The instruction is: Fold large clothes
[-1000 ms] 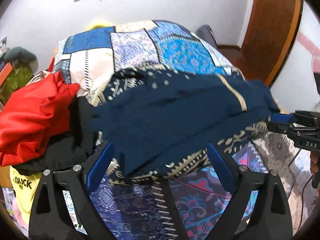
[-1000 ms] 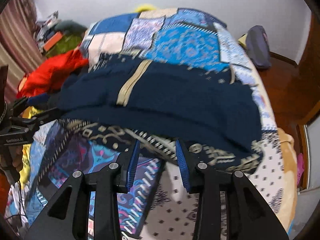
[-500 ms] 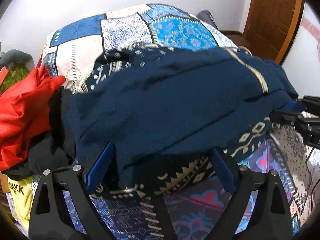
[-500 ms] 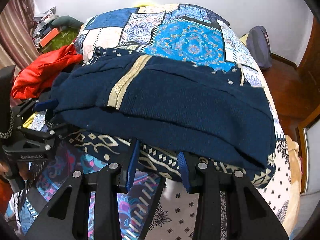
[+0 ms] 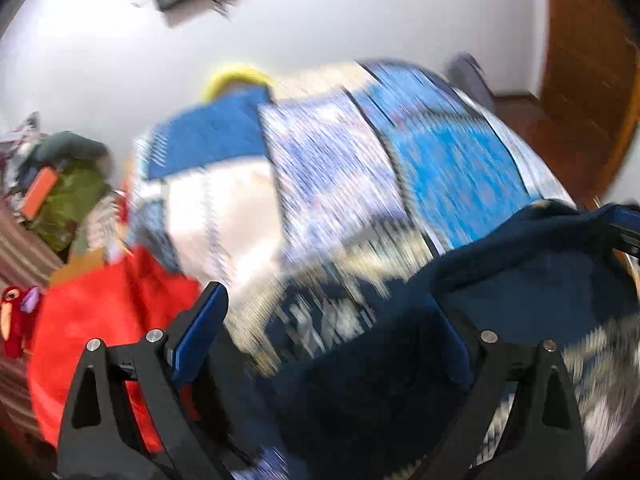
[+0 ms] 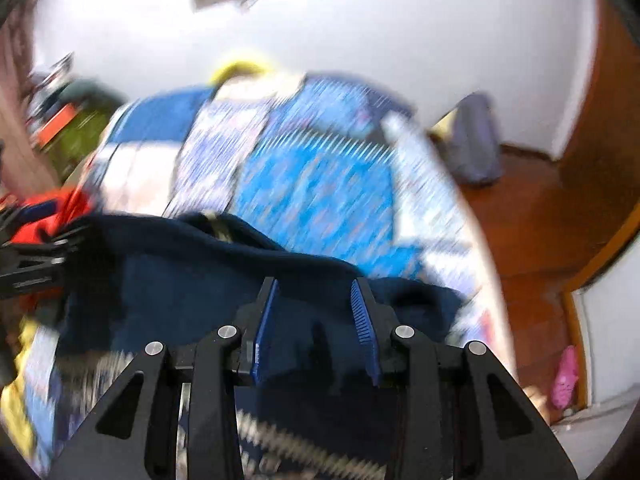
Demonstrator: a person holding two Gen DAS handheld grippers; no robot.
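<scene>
My left gripper (image 5: pixel 332 320) has its jaws set wide with the navy garment (image 5: pixel 520 280) bunched between them; through the blur I cannot tell if the pads press it. My right gripper (image 6: pixel 316 308) stands partly open, with the same cloth lying between its blue pads (image 6: pixel 362 320), raised over the patchwork bedspread (image 6: pixel 320 184), and I cannot tell whether it is gripped

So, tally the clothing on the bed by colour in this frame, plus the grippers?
Navy garments: 1, the navy patterned garment
Red garments: 1, the red garment
Grippers: 2, the left gripper and the right gripper
Total: 4
</scene>
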